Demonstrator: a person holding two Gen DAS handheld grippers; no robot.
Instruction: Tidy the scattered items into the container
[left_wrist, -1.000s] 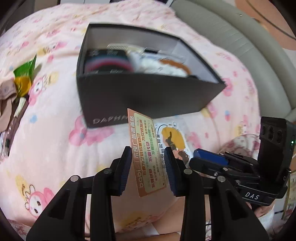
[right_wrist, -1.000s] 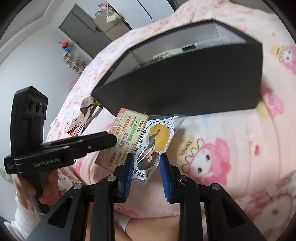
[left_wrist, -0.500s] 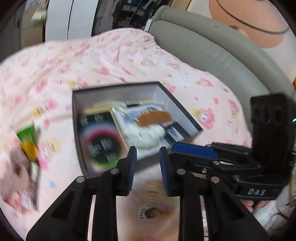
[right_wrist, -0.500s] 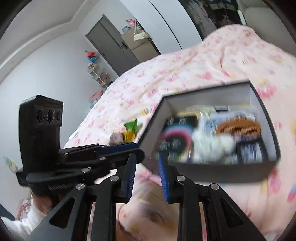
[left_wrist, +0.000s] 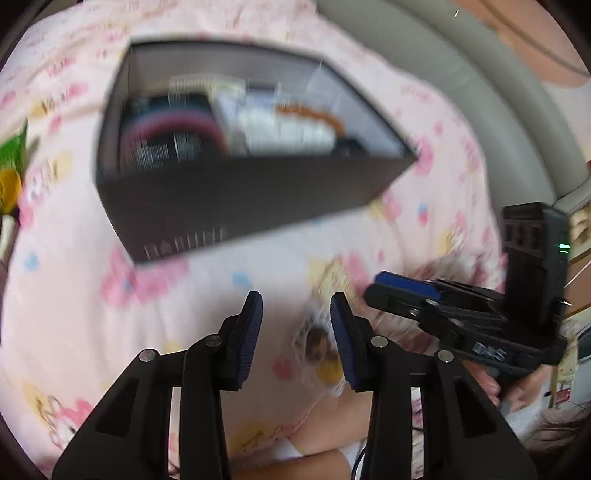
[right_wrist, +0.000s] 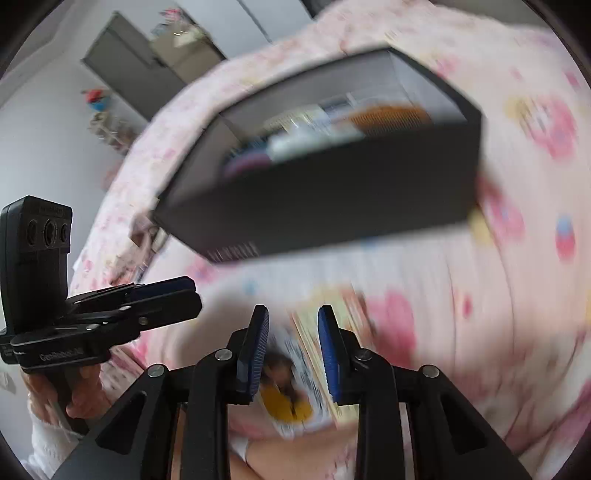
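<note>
A black open box (left_wrist: 236, 206) stands on the pink cartoon-print bedcover, and it also shows in the right wrist view (right_wrist: 332, 195). It holds several blurred items. My left gripper (left_wrist: 295, 332) is open and empty above the cover. A clear snack packet with a yellow picture (left_wrist: 325, 354) lies just right of it. My right gripper (right_wrist: 291, 343) is open, with that packet (right_wrist: 288, 391) and a yellow card (right_wrist: 332, 306) lying on the cover beneath its jaws. Both views are blurred by motion.
A green and yellow packet (left_wrist: 11, 166) lies at the far left of the bed. A grey padded headboard (left_wrist: 498, 92) curves behind the box. A grey cabinet and door (right_wrist: 140, 62) stand across the room.
Both grippers let go of the card and the packet, rose over the box, then dropped back low near the front of the bed. The card and packet now lie on the cover.
</note>
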